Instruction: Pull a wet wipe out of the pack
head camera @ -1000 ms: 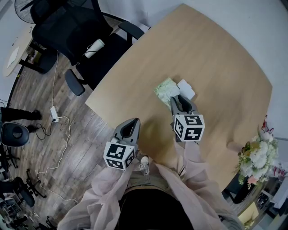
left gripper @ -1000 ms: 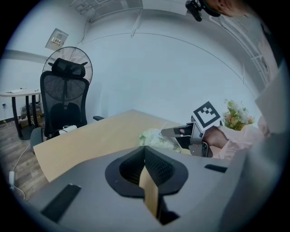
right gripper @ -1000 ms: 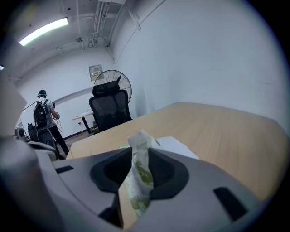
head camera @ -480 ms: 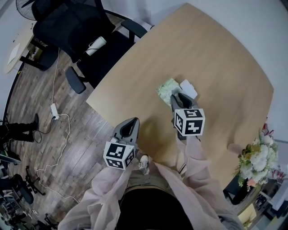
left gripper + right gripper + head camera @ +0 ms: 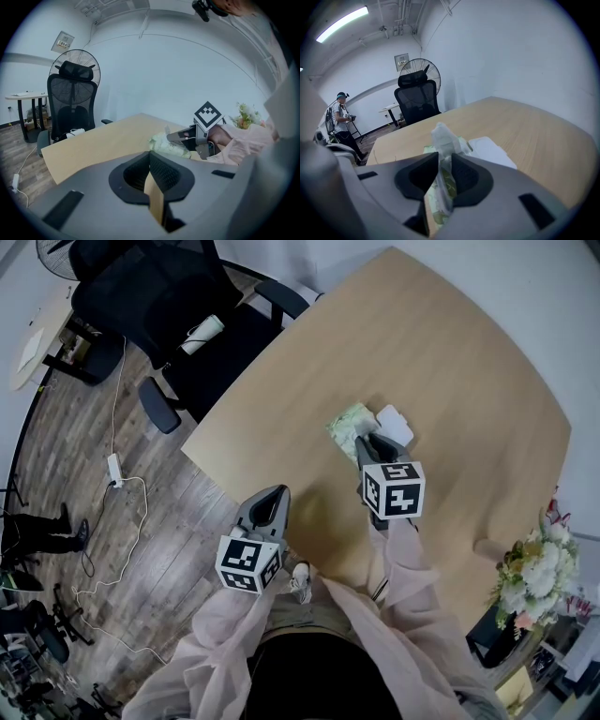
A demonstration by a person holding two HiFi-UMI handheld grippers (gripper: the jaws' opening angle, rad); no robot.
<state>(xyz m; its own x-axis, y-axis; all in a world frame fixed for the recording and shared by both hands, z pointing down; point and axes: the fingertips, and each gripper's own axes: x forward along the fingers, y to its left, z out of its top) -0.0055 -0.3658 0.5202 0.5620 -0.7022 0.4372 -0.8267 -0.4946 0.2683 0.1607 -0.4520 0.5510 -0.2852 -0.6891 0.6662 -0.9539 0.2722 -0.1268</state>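
Note:
A green wet wipe pack (image 5: 343, 424) lies on the wooden table (image 5: 450, 362) with its white lid (image 5: 390, 422) flipped open to the right. My right gripper (image 5: 368, 442) reaches down onto the pack's near end. In the right gripper view a crumpled white wet wipe (image 5: 442, 135) stands up out of the pack (image 5: 461, 143) between the jaws of my right gripper (image 5: 444, 171), which have just been closing and now pinch it. My left gripper (image 5: 272, 499) hangs at the table's near edge, away from the pack (image 5: 164, 144). Its jaws stand a narrow gap apart with nothing between them.
A black office chair (image 5: 159, 296) stands off the table's left side, above a floor with a white cable (image 5: 112, 474). A bunch of flowers (image 5: 539, 568) sits at the table's right edge. A person (image 5: 340, 117) stands far back in the room, near a fan (image 5: 423, 70).
My right gripper has barely shifted over the pack, and the left one has stayed put. The legs of a person at the picture's left edge have moved along the floor.

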